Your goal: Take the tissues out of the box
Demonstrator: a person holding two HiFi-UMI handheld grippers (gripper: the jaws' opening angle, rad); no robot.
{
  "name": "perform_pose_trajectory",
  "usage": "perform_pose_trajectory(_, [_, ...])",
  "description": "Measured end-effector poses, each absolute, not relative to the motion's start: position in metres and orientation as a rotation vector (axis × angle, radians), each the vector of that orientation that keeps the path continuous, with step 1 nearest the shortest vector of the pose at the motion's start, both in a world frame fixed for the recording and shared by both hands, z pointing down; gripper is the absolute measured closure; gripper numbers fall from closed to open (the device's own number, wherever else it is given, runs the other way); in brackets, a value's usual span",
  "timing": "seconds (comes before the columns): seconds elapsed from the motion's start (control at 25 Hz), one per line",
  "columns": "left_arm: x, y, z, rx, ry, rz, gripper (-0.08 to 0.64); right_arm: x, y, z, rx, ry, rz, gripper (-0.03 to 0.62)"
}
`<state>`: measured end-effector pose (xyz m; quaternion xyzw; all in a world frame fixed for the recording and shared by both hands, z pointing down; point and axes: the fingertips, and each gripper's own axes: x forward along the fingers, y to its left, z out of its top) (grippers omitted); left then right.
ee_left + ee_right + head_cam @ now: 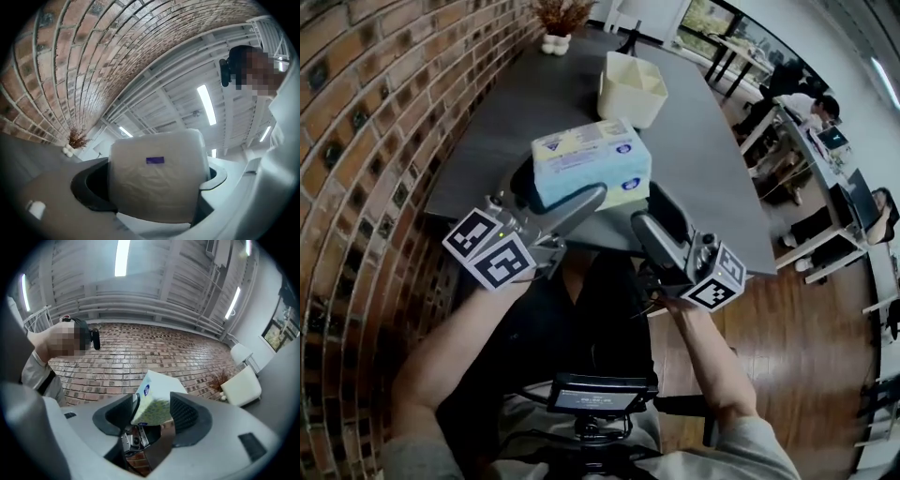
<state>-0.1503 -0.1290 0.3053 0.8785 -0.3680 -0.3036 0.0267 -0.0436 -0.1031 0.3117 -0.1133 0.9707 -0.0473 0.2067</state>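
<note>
Now: tissue pack [591,159] aloft, L gripper [560,194] & R gripper [654,214] both clenched on it, above table [703,159] edge.

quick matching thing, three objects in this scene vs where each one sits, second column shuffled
Things:
1 tissue pack
2 cream box
3 dried plant

Places:
A far end of the table, beside the brick wall
B standing mid-table, beyond the pack
C between the left gripper's jaws

Pairs: 1-C, 2-B, 3-A
</note>
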Motion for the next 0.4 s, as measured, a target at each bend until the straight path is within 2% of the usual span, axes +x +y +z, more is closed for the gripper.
perform_pose_trajectory(0.4, [-0.1567,-0.1313,0.3001,2.707,-1.144,-0.972,0.043,-0.0508,-0.0962,0.3056,-0.230,2.743,-0.077,0.327])
